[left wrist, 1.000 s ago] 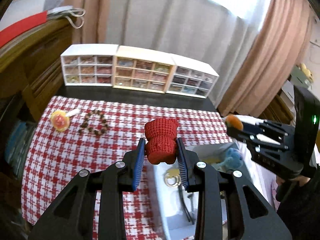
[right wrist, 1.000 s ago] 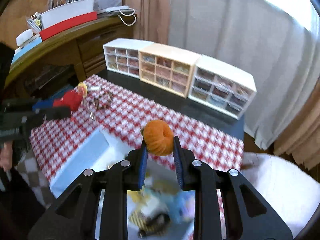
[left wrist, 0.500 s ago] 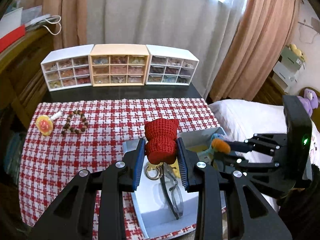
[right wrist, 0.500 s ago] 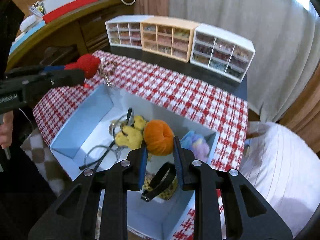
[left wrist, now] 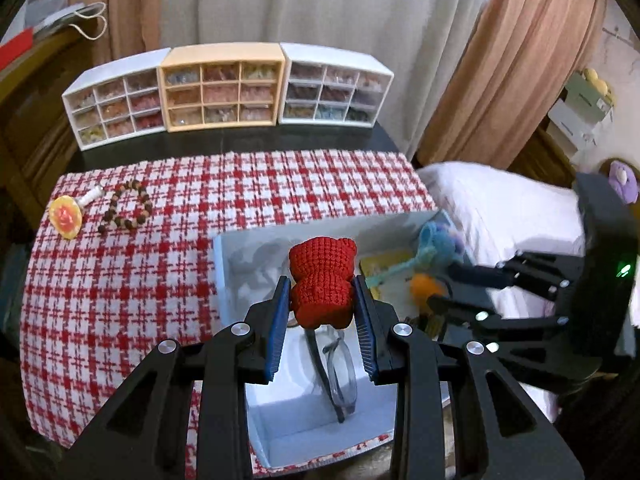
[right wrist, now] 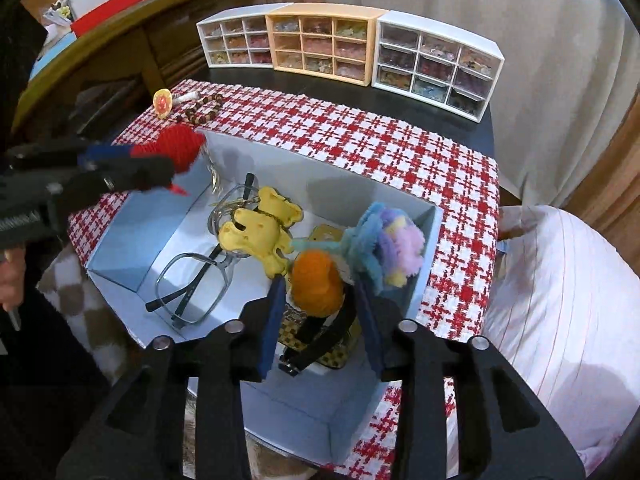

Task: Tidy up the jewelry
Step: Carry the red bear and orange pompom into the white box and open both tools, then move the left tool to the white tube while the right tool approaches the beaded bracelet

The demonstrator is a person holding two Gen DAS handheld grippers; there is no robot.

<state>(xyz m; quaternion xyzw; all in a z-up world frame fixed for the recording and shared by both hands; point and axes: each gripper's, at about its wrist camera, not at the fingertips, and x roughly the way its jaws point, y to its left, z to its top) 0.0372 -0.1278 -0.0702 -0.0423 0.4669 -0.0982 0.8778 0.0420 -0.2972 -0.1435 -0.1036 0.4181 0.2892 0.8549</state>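
Note:
My left gripper (left wrist: 322,300) is shut on a red crocheted bear charm (left wrist: 322,280) and holds it over the left part of the open white box (left wrist: 224,264). In the right wrist view the bear (right wrist: 178,148) hangs at the box's (right wrist: 320,184) left rim. My right gripper (right wrist: 320,300) has its jaws spread around an orange fuzzy ball (right wrist: 316,284) low inside the box's right part; its pads no longer press the ball. The right gripper also shows in the left wrist view (left wrist: 436,292), with the ball (left wrist: 424,283) between its fingers.
In the box lie glasses (right wrist: 192,284), a yellow charm (right wrist: 260,232), a pastel pompom flower (right wrist: 384,244) and a checkered item (right wrist: 332,352). On the red checked cloth (left wrist: 120,280) at far left lie a bead bracelet (left wrist: 126,208) and a round yellow charm (left wrist: 66,216). Three drawer organisers (left wrist: 222,92) stand behind.
Both grippers swung from above the cloth to over the box and came lower. The right gripper's jaws have spread from the orange ball. The left still grips the red bear.

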